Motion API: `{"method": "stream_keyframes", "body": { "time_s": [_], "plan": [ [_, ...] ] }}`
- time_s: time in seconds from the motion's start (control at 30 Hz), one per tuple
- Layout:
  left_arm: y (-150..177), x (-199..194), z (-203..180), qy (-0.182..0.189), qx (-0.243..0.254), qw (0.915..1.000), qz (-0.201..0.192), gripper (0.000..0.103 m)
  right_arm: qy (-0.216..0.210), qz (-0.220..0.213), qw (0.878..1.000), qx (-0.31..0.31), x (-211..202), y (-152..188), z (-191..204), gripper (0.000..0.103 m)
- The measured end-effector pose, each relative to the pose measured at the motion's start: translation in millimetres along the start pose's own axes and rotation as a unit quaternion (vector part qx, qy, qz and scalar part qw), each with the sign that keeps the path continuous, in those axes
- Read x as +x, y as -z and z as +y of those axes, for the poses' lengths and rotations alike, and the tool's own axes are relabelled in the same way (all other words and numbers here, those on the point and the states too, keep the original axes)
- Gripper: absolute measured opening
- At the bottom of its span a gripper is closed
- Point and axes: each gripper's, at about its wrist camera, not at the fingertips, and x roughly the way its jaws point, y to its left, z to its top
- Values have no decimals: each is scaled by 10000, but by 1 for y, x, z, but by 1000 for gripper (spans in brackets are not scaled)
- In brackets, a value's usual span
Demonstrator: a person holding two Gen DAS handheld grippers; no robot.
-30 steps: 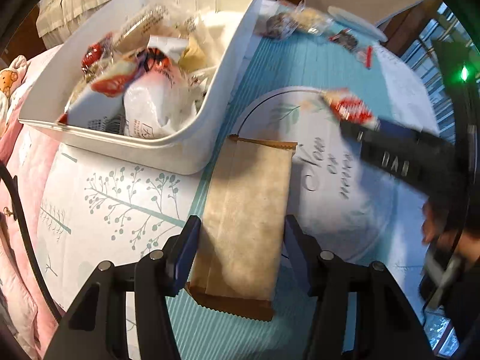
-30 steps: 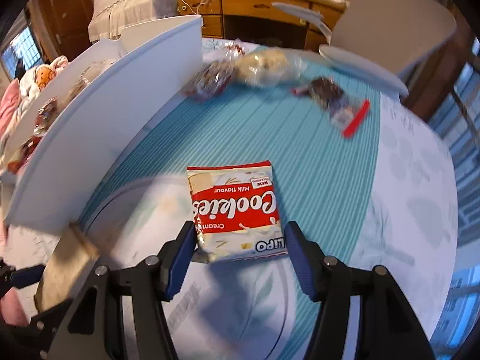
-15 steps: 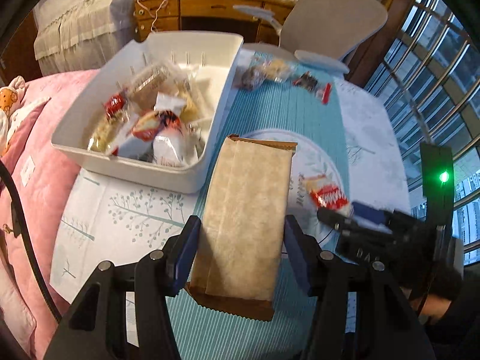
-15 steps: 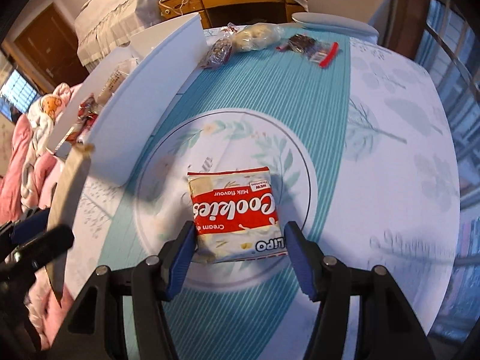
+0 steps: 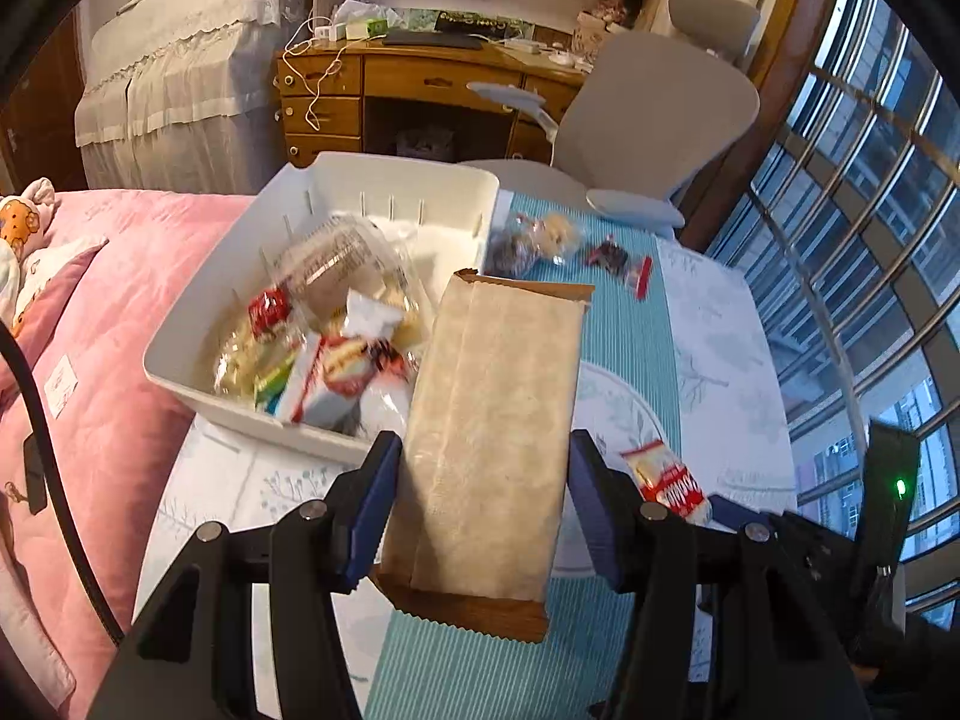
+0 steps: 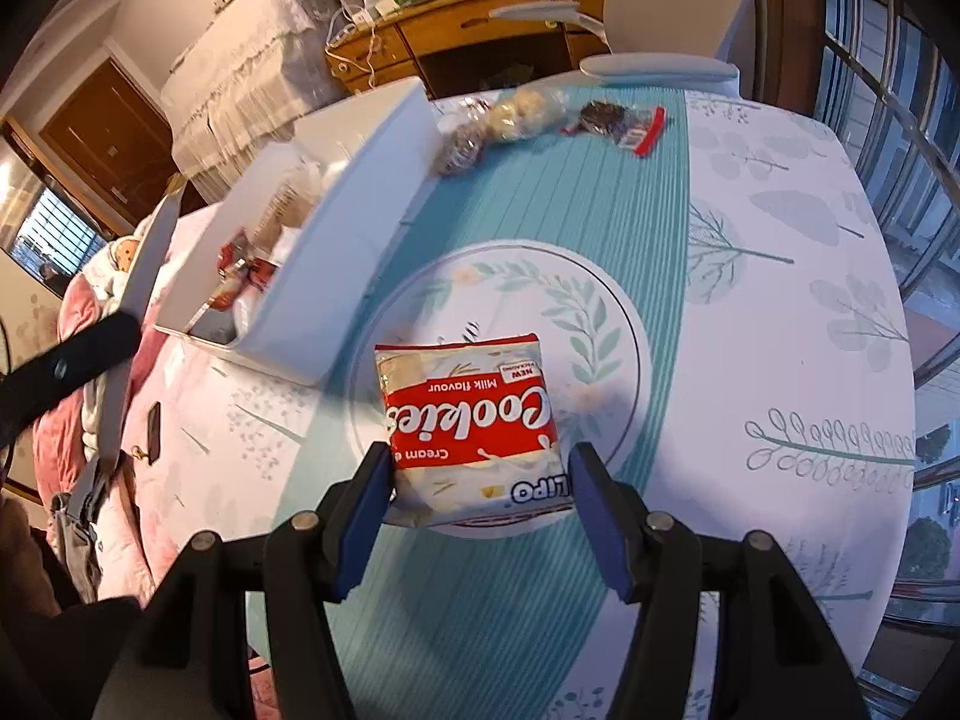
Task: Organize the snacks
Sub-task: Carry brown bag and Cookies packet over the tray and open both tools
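Brown paper packet (image 5: 492,438) and red-and-white cookie bag (image 6: 471,429) sit clamped in both grippers' fingers; best release low over the white plastic bin (image 5: 420,192).

— What can you read on the red-and-white foil cookie packet (image 6: 468,429) between your right gripper's fingers?

— "Cookies" in large white script on the red band, "Cream" beside it, "Milk flavour" and a small "NEW" tag above, "LIPO" in blue at the near edge; all upside down to you.

— And the tan paper-look snack packet (image 5: 492,438)?

— Nothing you can read there.
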Motion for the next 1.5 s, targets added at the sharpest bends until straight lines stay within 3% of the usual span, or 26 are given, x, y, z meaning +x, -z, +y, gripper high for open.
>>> {"method": "stream_keyframes", "body": {
  "time_s": [0.33, 0.8, 0.9, 1.17, 1.3, 1.37, 1.43, 1.5],
  "plan": [
    [-38, -3, 43, 386, 52, 9992, -115, 54, -29, -428, 9990, 94, -23, -5, 30, 60],
    [-111, -13, 117, 812, 634, 9942, -293, 54, 81, -1276, 9907, 457, -27, -48, 118, 60],
    [-128, -11, 133, 851, 826, 9924, -315, 54, 69, -1438, 9882, 525, -19, -59, 137, 49],
    [-158, 18, 165, 910, 1095, 9898, -3, 54, 26, -1697, 9834, 636, -2, -70, 185, 47],
    [-163, 40, 173, 858, 1050, 9898, 431, 56, 102, -1614, 9841, 734, 5, -65, 196, 47],
    [-165, 49, 175, 889, 1078, 9880, 662, 59, 171, -1589, 9839, 800, 6, -62, 197, 47],
    [-168, 55, 174, 969, 1103, 9856, 832, 70, 255, -1597, 9827, 900, 4, -59, 195, 47],
    [-169, 57, 171, 1054, 1155, 9831, 954, 71, 342, -1578, 9813, 1044, 2, -55, 190, 47]
  ]
}}
